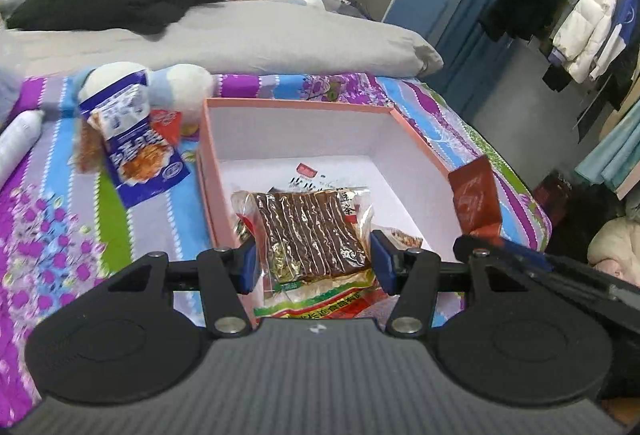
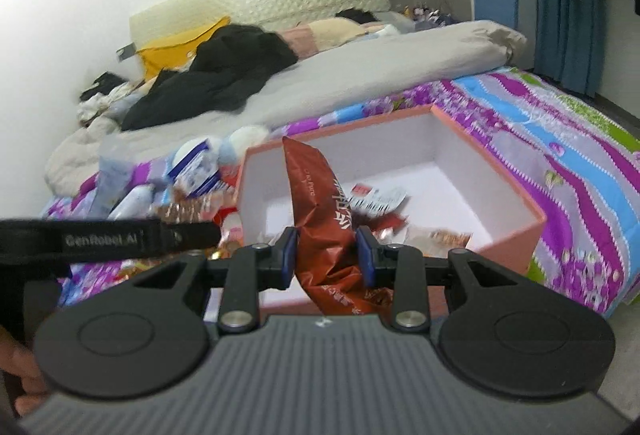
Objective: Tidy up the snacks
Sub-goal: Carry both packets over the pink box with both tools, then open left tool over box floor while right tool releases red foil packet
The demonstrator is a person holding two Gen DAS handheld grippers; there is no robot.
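**Snacks in both grips, over the pink box**

Snacks first, nearest the cameras. Left gripper (image 1: 314, 259) is clamped on a clear plastic packet of brown ridged slabs (image 1: 308, 231); both blue pads press its side edges and the packet hangs above the near end of the pink cardboard box with white lining (image 1: 280, 105). Right gripper (image 2: 326, 255) is clenched on a rust-red foil pouch (image 2: 320, 211), pinched at mid-length so the upper end stands tall and the lower end crumples below the jaws. It also sits above the near wall of the same box.

Handling, as judged: both packs look light. The clear packet seems fairly stiff from the slabs inside, so an edge grip suits it; the film may be slippery. The foil pouch is soft and creased, likely to swing or fold; a grip near its middle seems right.

Farther in, a white printed packet (image 1: 320, 177) already lies on the box floor. Left of the box, on the purple floral bedsheet (image 1: 52, 235), a blue-and-white snack bag (image 1: 136, 147) leans against a plush toy (image 1: 180, 83). Beyond, a grey duvet (image 1: 240, 39).
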